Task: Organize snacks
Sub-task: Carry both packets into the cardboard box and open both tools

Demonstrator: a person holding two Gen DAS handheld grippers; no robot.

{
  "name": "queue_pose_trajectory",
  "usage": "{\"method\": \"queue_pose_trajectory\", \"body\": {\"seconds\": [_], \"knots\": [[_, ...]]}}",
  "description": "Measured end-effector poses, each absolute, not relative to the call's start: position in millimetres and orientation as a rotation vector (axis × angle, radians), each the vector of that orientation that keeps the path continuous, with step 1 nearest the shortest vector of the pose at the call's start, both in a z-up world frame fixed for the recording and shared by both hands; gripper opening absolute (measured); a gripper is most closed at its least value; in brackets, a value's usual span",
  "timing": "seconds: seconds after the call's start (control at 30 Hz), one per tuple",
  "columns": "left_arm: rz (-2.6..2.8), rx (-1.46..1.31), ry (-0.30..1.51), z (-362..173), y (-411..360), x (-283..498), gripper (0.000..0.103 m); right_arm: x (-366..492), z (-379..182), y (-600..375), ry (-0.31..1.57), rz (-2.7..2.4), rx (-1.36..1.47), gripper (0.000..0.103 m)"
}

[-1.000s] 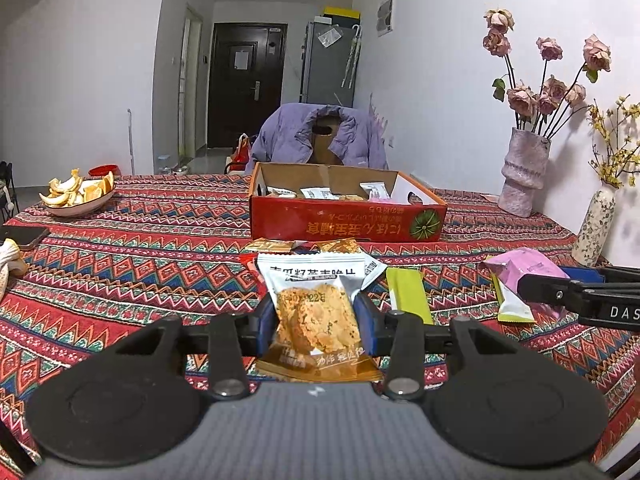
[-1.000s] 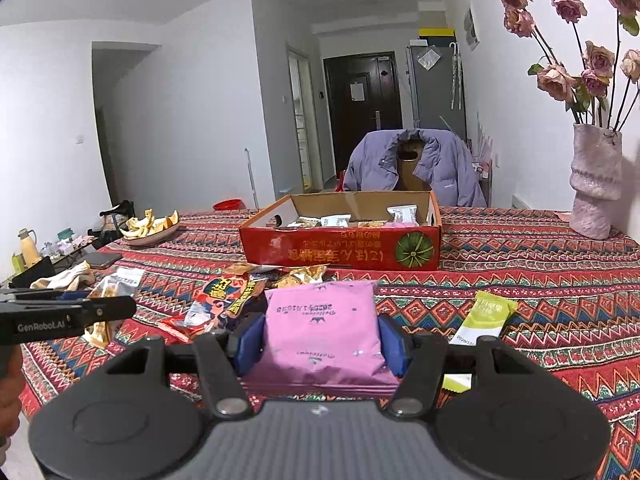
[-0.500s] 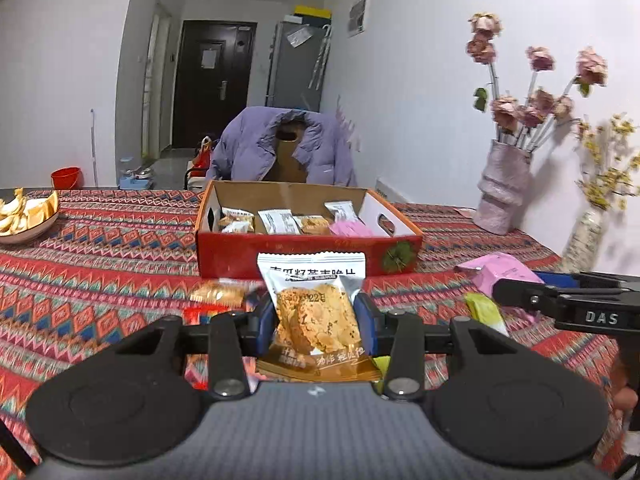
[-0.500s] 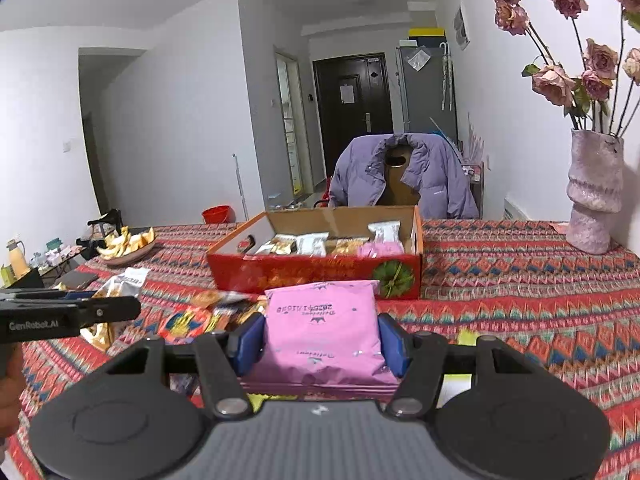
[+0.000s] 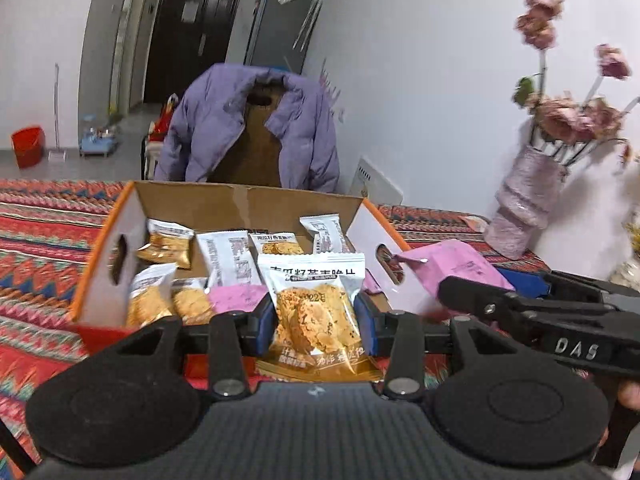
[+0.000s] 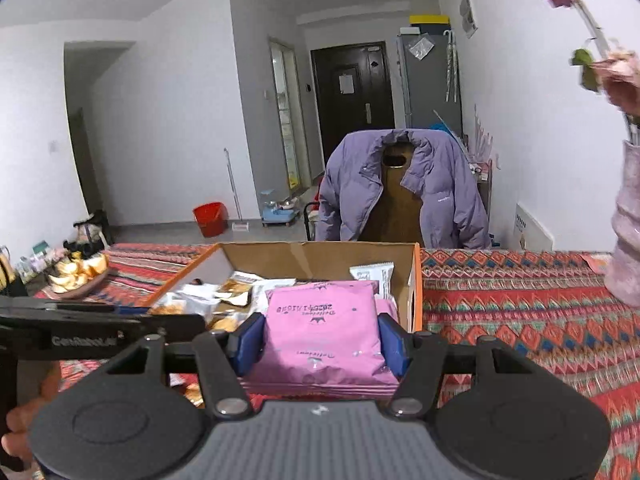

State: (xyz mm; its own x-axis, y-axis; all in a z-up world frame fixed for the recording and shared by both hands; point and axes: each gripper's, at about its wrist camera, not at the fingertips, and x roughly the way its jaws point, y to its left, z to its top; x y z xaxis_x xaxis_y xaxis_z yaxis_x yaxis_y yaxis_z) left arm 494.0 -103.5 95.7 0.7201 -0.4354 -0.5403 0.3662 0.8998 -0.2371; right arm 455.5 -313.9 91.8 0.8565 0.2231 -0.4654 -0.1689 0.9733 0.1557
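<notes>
Snack packets, one per tool. Left tool (image 5: 316, 316) clamped on cookie packet (image 5: 314, 312), held upright, long axis vertical. Right tool (image 6: 322, 340) clamped on pink packet (image 6: 324, 336), lying flat, long axis pointing away. Cardboard box (image 5: 244, 200) on the counter (image 6: 520, 304) lies directly ahead of and below both tools, open top, several packets already inside. Pink packet overhangs the box's right end; cookie packet sits over the near wall, mid-box. Judgement: both are about equally near; releasing calls for a slight forward and downward move.
</notes>
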Motion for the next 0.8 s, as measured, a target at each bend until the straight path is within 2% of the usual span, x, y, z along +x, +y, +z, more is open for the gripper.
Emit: {"method": "queue_pose_trajectory", "body": {"seconds": [0.37,0.4,0.47,0.53,0.6,0.8], "knots": [[-0.449,-0.128,0.714,54,-132,583,0.043,546,58,-324,0.581,0.180,0.171,0.060],[-0.449,-0.126,0.718,49,-133,586,0.044,549,54,-324,0.589,0.175,0.166,0.060],[-0.445,-0.133,0.718,43,-132,588,0.056,551,50,-324,0.587,0.159,0.160,0.061],[-0.450,-0.144,0.718,40,-130,588,0.061,551,50,-328,0.582,0.159,0.175,0.062],[-0.471,-0.149,0.726,40,-128,588,0.065,550,50,-331,0.580,0.164,0.194,0.066],[-0.460,-0.104,0.674,64,-116,569,0.073,535,64,-339,0.564,0.148,0.198,0.066]]}}
